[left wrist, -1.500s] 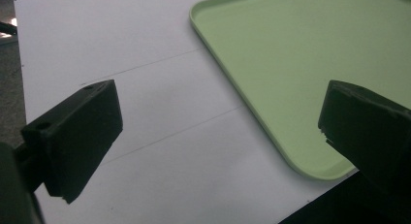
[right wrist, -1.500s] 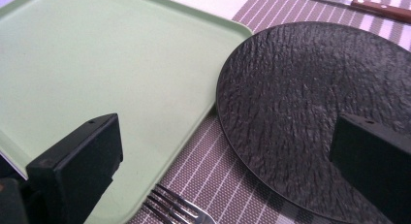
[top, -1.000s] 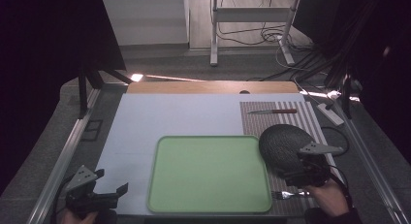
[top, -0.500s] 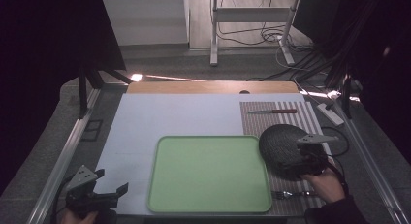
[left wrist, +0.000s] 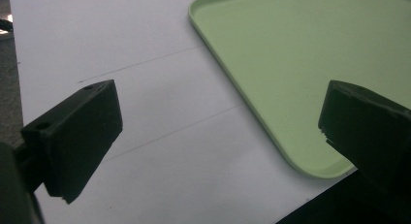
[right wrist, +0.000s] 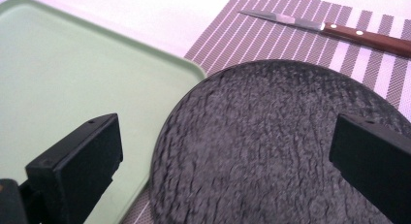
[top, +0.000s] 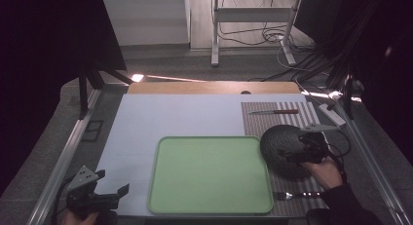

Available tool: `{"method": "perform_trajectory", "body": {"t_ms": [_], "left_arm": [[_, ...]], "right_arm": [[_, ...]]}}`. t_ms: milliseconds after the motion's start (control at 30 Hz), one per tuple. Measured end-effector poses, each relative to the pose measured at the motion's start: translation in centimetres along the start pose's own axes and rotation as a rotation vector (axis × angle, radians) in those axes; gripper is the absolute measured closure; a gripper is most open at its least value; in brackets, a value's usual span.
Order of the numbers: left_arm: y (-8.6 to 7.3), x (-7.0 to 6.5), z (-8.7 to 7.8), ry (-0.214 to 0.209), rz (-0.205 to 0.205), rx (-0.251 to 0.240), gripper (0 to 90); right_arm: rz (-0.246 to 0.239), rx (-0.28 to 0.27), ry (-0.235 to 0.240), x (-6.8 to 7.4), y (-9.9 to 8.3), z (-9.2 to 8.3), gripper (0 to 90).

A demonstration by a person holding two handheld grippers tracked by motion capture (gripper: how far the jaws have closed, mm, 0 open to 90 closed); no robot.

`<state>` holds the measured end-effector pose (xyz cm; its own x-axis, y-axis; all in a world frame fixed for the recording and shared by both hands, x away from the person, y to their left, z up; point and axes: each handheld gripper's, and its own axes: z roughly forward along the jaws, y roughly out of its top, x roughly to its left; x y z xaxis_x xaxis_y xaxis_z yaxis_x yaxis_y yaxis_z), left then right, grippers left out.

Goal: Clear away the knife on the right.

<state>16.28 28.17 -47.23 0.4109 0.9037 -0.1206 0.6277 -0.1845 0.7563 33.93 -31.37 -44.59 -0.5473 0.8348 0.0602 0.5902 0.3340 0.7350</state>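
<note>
No text, label, brand, number or sign is readable on anything in these views.

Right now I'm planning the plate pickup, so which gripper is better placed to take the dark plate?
The right gripper: it hovers open over the dark plate on the striped mat. The left gripper is across the green tray.
</note>
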Motion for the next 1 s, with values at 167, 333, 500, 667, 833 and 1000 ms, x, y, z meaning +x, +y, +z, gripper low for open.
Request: {"method": "perform_trajectory", "body": {"t_ms": [167,333,500,667,833,1000], "left_arm": [[0.0,0.0,0.0,0.0,0.002,0.002,2.1],[0.0,0.0,0.0,-0.001,0.004,0.003,2.1],[0.0,0.0,0.0,-0.001,0.005,0.004,2.1],[0.0,0.0,0.0,-0.001,0.006,0.005,2.1],[0.0,0.0,0.0,-0.002,0.007,0.004,2.1],[0.0,0.0,0.0,-0.002,0.008,0.003,2.1]], "right_arm": [[0.015,0.011,-0.004,-0.8,0.5,1.0,0.0],[0.007,0.033,-0.013,-1.4,1.1,2.1,0.0],[0.005,0.043,-0.016,-1.9,1.5,2.9,0.0],[0.003,0.044,-0.025,-2.4,2.2,3.5,0.0],[0.012,0.056,-0.028,-3.0,3.0,4.5,0.0],[0.068,0.065,-0.024,-3.9,3.6,5.5,0.0]]}}
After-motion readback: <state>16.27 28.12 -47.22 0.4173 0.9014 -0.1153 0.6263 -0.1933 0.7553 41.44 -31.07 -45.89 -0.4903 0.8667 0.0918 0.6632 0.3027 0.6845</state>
